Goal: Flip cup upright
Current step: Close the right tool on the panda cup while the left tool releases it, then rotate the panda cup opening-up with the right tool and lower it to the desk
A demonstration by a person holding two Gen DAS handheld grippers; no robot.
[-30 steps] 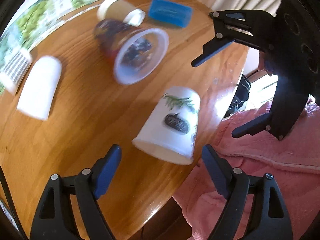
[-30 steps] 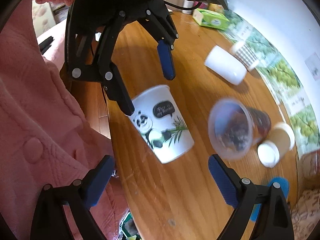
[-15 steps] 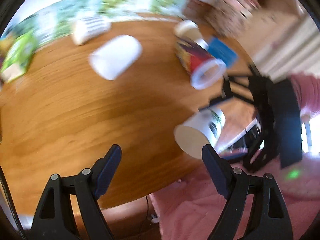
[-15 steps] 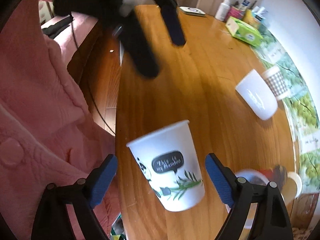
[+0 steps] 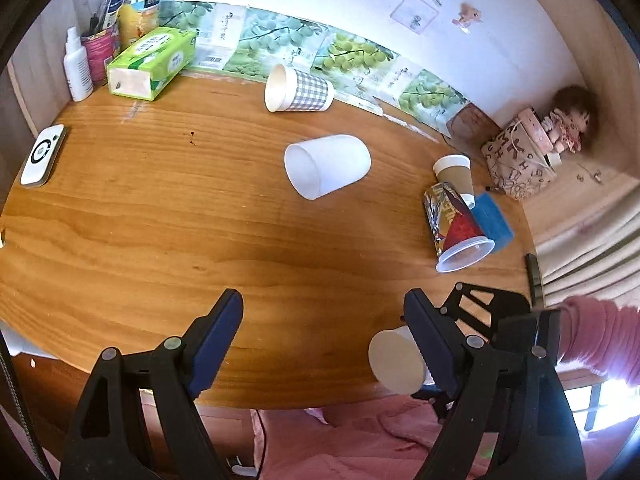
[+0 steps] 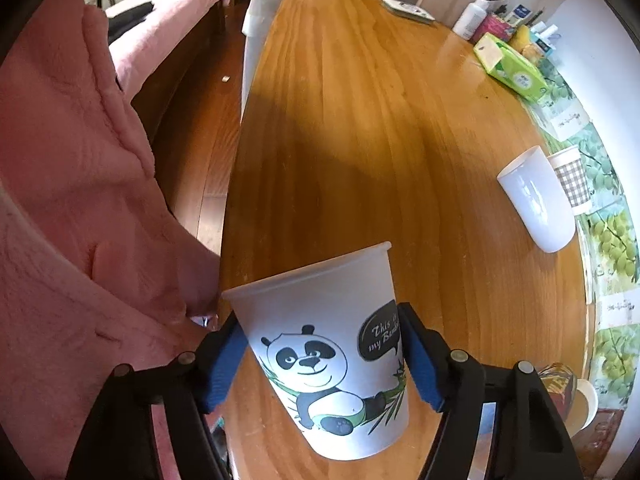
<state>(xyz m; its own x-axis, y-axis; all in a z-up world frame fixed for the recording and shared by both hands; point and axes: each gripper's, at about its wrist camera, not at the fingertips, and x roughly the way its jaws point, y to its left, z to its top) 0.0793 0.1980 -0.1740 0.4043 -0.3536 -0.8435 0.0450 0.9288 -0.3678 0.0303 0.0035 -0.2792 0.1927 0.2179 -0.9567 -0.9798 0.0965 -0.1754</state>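
A white paper cup with a panda print (image 6: 328, 356) sits between the blue pads of my right gripper (image 6: 320, 364), which is shut on its sides. The cup is rim up, tilted slightly, over the table's near edge. In the left wrist view the same cup (image 5: 394, 362) shows at lower right, partly hidden behind my left gripper's right finger (image 5: 430, 344). My left gripper (image 5: 320, 332) is open and empty above the table's near edge.
On the wooden table (image 5: 160, 220) lie a white plastic cup (image 5: 326, 166), a checked paper cup (image 5: 298, 90), a colourful plastic cup (image 5: 456, 228) and a brown cup (image 5: 454, 174), all on their sides. A tissue box (image 5: 150, 64), bottles and a white device (image 5: 42, 156) stand at left.
My right gripper closed on the panda cup and turned it rim up. My left gripper swung away from it, and its view now takes in the whole table.
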